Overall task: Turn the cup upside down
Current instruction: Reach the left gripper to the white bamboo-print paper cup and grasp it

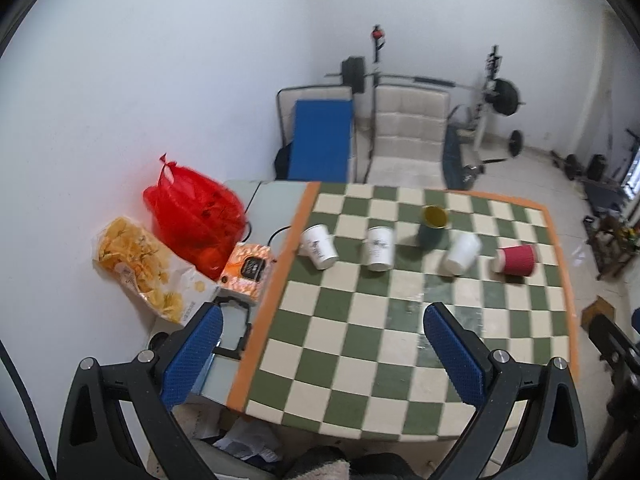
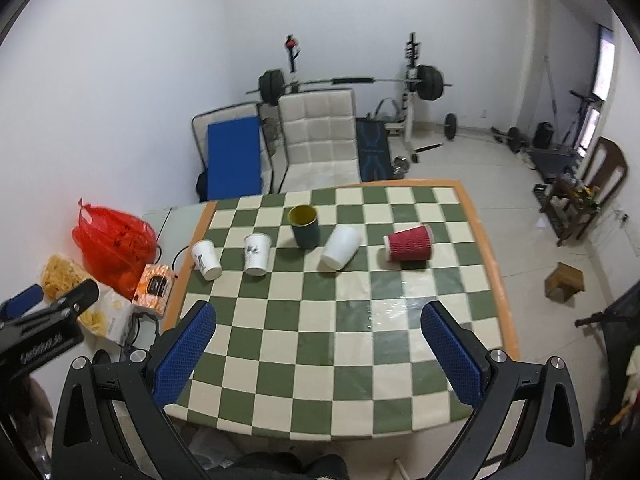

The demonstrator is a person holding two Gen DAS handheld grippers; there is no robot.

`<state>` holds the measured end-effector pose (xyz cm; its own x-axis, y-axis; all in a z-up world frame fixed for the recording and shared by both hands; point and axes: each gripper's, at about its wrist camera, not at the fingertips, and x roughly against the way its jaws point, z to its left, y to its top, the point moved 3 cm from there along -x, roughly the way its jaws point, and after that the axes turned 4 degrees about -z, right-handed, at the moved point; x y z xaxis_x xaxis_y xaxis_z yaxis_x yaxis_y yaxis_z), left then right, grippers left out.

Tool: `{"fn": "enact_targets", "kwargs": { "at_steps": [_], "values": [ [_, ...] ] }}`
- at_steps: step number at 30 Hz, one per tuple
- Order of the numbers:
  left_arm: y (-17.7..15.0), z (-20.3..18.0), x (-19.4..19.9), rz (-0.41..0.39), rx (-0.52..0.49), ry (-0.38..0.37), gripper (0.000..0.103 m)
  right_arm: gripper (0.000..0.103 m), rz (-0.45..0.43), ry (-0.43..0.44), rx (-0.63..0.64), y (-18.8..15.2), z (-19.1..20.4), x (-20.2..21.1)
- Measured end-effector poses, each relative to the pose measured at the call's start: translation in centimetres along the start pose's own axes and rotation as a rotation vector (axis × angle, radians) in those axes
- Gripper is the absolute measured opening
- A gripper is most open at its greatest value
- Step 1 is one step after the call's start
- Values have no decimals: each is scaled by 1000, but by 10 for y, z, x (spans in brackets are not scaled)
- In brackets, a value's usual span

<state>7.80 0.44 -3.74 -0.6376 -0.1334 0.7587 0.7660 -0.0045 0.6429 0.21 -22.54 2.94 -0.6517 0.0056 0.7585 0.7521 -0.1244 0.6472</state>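
Five cups stand in a row across the checkered green-and-cream table point(image 1: 360, 360) in the left wrist view, where my left gripper point(image 1: 320, 356) hangs spread wide and empty, well short of them.

From the right wrist view my right gripper point(image 2: 320, 356) is equally released; only the dark green cup with yellow inside point(image 2: 305, 227) stands mouth up at mid-row, probably stiffer and heavier than paper, so I would pinch its side wall at mid-height.

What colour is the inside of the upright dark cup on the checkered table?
Yellow inside the dark cup, clearest in the right wrist view.

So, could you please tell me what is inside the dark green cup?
The green cup stands upright with its mouth open; only its yellow inner wall shows, and nothing sticks out. Its bottom is hidden by the near rim, so small contents cannot be ruled out.
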Motion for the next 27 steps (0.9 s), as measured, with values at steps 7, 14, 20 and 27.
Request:
{"fn": "enact_targets", "kwargs": {
  "at_steps": [7, 14, 20, 27],
  "values": [
    [13, 12, -97, 139, 15, 21, 103, 103, 72, 39, 12, -1, 21, -110],
    [31, 9, -193, 245, -59, -26, 103, 103, 184, 53, -37, -5, 32, -227],
    [46, 4, -271, 318, -117, -80, 103, 103, 292, 66, -105, -7, 42, -312],
    [54, -5, -343, 401, -148, -125, 103, 103, 371, 48, -151, -8, 53, -391]
  ]
}}
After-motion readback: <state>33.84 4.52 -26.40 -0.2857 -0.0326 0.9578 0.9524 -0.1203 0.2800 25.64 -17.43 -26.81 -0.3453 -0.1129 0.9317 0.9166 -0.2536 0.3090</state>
